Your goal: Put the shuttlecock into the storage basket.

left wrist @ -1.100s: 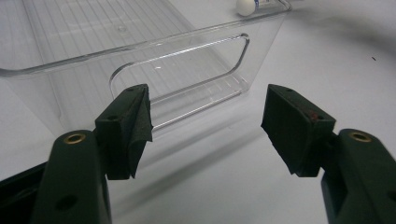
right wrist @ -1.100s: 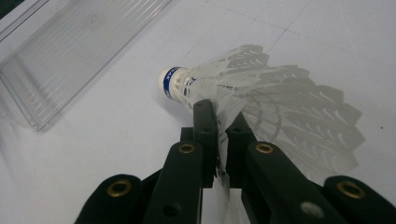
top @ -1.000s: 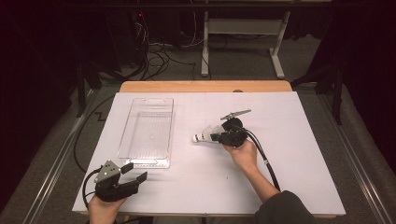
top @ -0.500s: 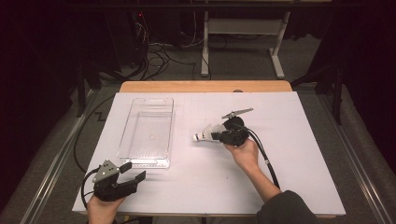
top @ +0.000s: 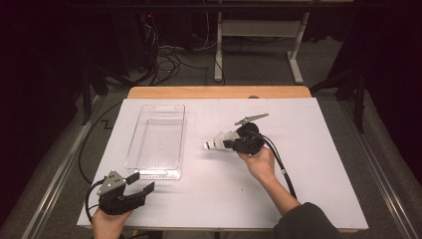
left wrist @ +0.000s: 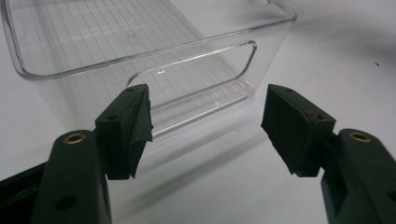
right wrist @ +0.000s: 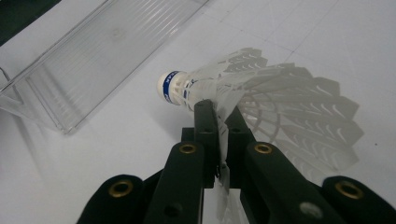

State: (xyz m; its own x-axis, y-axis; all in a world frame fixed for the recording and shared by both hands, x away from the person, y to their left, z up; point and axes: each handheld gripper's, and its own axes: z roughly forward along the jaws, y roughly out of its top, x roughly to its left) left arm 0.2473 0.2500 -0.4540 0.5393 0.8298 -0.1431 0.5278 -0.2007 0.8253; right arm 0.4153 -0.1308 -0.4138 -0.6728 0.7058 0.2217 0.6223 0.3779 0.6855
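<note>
Nothing much has shifted since a second ago: both hands sit where they were, and the shuttlecock [top: 217, 143] hangs in the same spot over the white desk [top: 308, 164]. Right gripper [right wrist: 218, 122] first: its fingers are pressed together on the edge of the shuttlecock's white feather skirt, pinching a feather between them, with the cork nose and its blue band pointing away from the hand, toward the clear tray [top: 158, 139]. From the high view the right gripper [top: 230, 144] sits near the middle of the desk, the shuttlecock sticking out of it to the left, just right of the tray and apart from it; whether the skirt brushes the desk, I cannot tell. Over to the left gripper [top: 142, 183], low at the near left corner of the desk, held in the person's left hand [top: 107, 221]: its fingers are spread wide with nothing between them. Along its own camera, the left gripper [left wrist: 208, 123] looks at the near end wall of the tray, the cut-out handle slot framed between the two open fingers [left wrist: 133, 126], close but not touching. Tray lies lengthwise on the left half of the desk.
</note>
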